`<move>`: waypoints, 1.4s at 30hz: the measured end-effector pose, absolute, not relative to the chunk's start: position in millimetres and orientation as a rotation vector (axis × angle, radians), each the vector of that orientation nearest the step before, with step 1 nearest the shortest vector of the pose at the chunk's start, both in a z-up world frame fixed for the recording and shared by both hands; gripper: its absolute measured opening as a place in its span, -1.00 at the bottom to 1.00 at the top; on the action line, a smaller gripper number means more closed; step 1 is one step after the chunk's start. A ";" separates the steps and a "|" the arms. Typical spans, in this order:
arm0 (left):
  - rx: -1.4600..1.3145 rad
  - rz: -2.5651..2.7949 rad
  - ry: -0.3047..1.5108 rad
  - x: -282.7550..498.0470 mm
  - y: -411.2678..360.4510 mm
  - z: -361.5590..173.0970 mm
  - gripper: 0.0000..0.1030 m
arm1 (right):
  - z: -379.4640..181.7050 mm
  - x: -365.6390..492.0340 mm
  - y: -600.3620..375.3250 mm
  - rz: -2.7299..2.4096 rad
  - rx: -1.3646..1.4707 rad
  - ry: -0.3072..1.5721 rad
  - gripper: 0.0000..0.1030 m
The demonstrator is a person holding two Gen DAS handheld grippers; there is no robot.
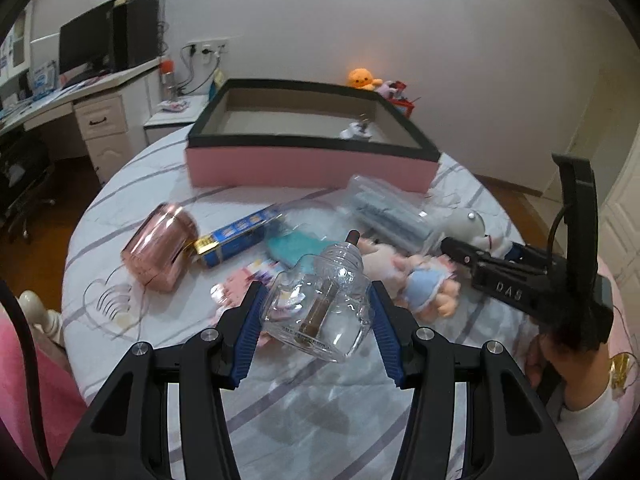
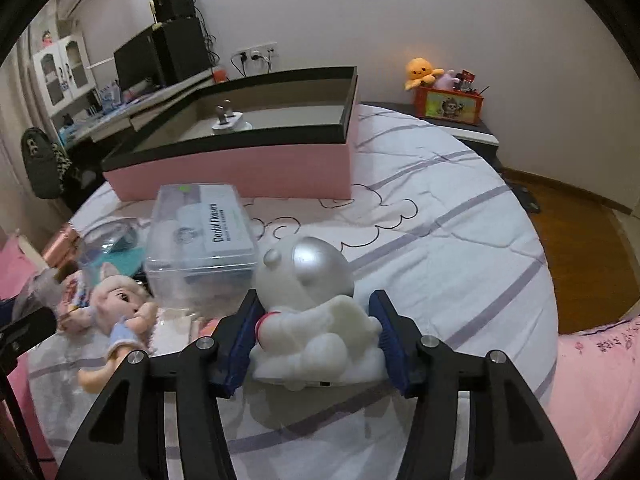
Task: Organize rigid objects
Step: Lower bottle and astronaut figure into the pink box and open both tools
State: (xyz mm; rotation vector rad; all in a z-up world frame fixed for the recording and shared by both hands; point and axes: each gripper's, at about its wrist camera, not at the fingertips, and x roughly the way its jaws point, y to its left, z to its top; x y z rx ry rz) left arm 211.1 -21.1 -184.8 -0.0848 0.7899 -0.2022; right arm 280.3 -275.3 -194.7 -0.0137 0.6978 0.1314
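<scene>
My left gripper [image 1: 316, 304] is shut on a clear plastic bottle [image 1: 320, 300] with a dark wick inside, held tilted above the bed. My right gripper [image 2: 316, 316] is closed around a white astronaut figurine [image 2: 316, 312] with a silver visor; it rests on the bedspread. The right gripper also shows in the left wrist view [image 1: 456, 246]. A pink box with a black rim [image 1: 312, 136] stands open at the far side of the bed, also in the right wrist view [image 2: 240, 160]. A white plug [image 2: 230, 120] lies inside it.
On the bed lie a rose-gold case [image 1: 160, 248], a blue and gold box [image 1: 236, 240], a clear floss box [image 2: 200, 232], a plush doll [image 2: 116, 308] and a teal cloth [image 1: 292, 248]. A desk [image 1: 80, 92] stands left; a nightstand with toys [image 2: 448, 104] stands behind.
</scene>
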 end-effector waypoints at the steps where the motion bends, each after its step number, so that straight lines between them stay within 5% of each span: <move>1: -0.080 -0.211 0.784 213.3 -23.9 -182.4 0.02 | -193.0 277.5 -276.4 0.132 -0.011 0.687 0.08; 20: -0.027 -0.228 0.792 360.1 -28.7 -138.4 0.02 | -110.1 342.6 -237.3 0.238 -0.057 0.546 0.09; 33: 0.017 -0.180 0.920 438.7 -35.7 -184.7 0.03 | -143.5 421.1 -227.3 0.101 -0.207 0.625 0.09; 36: 0.009 -0.177 0.925 437.8 -34.6 -185.4 0.15 | -143.9 418.0 -229.6 0.091 -0.215 0.603 0.14; 39: 0.032 -0.151 0.854 420.7 -32.1 -170.6 0.45 | -135.7 407.3 -230.6 0.112 -0.183 0.579 0.58; 42: 0.050 -0.127 0.755 390.9 -27.0 -147.6 0.67 | -121.0 387.4 -228.4 0.086 -0.194 0.517 0.66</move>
